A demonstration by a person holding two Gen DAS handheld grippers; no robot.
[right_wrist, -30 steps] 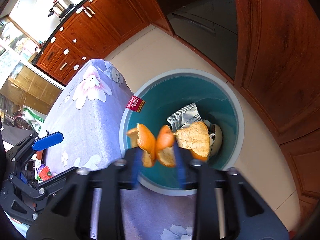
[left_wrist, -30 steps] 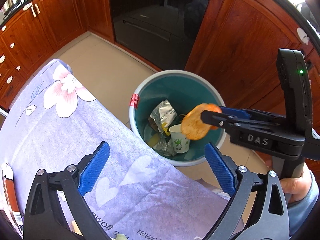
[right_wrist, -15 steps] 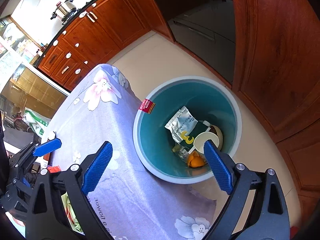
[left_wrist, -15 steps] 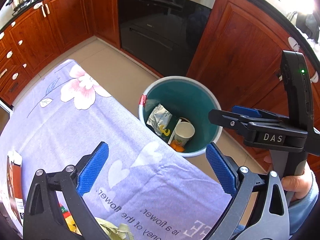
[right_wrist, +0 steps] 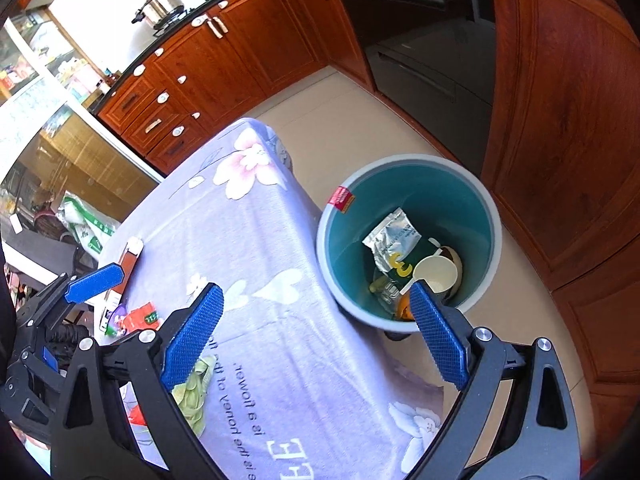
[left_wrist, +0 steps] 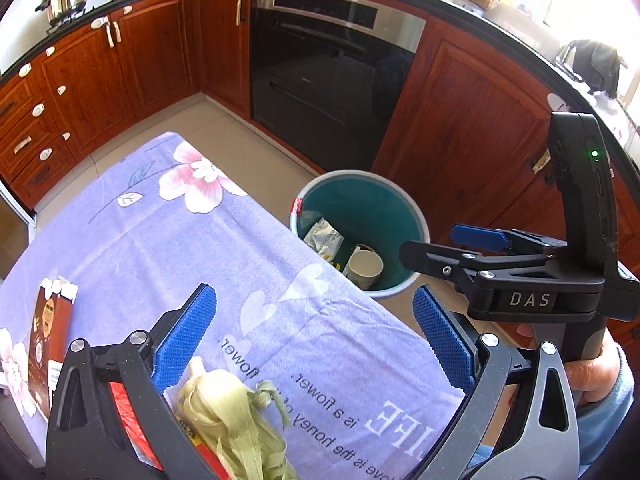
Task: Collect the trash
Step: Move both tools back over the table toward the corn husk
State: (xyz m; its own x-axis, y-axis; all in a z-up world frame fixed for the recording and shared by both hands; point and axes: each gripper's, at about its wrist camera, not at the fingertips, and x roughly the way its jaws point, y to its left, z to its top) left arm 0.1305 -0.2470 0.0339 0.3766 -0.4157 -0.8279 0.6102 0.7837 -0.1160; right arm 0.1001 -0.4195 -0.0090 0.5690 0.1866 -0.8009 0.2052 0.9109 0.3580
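— Where is the bin (right_wrist: 490, 216) placed?
— On the floor (right_wrist: 332, 120), just beside the table (left_wrist: 168, 240) edge, before the oven (left_wrist: 332, 80).
— And in it?
— A cup (right_wrist: 436, 274), a packet (right_wrist: 392, 240) and peel (right_wrist: 404, 308) are held.

Bench cloth (left_wrist: 192, 248): lilac woven fabric, matt, printed. Bin (right_wrist: 494, 224): smooth plastic, teal inside, grey rim. Inside it: crinkled foil sachet (right_wrist: 390, 240), matt paper cup (right_wrist: 436, 274). Cabinets (left_wrist: 460, 112): glossy reddish wood. Oven door (left_wrist: 320, 80): glossy dark glass.
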